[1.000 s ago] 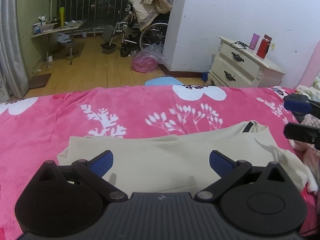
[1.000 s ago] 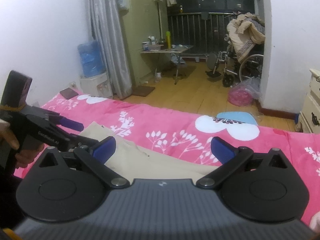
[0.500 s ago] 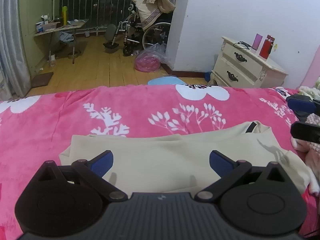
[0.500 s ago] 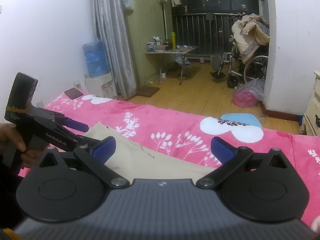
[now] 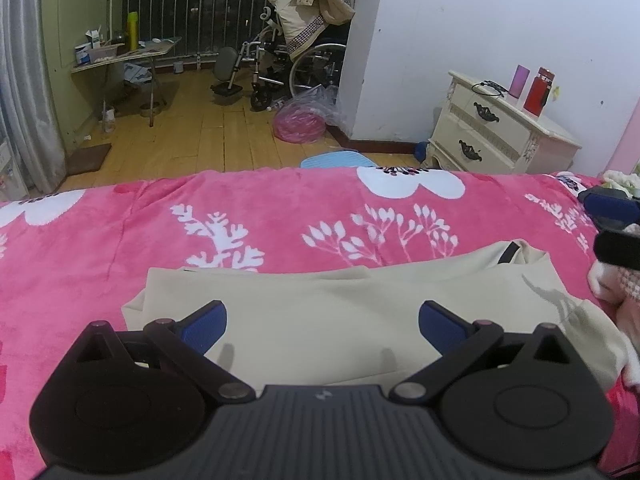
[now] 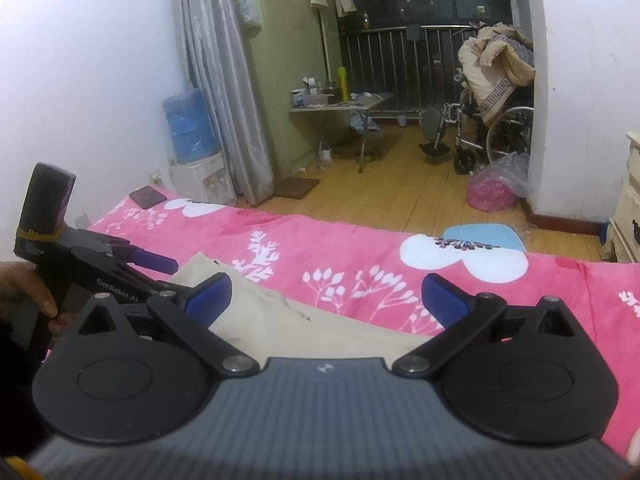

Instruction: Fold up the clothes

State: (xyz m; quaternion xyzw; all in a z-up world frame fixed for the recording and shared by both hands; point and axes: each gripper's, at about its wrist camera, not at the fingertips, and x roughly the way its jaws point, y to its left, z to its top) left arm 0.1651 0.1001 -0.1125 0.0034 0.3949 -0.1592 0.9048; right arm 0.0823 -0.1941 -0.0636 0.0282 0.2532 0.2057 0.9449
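Beige garment [image 5: 320, 320] is lying flat on the pink blanket [image 5: 280, 216] – folded lengthwise, spread left to right across the left wrist view. Left gripper [image 5: 322, 322] is hovering just above it, jaws spread wide, gripping nothing. Right gripper [image 6: 326, 296] is also hanging wide open and empty, over the garment's near edge [image 6: 320, 332]. In the right wrist view a hand [image 6: 28, 292] is holding the left gripper [image 6: 92, 268] at the garment's left end. A pale cloth pile [image 5: 616, 292] is sitting at the garment's right end – touching or not, can't tell.
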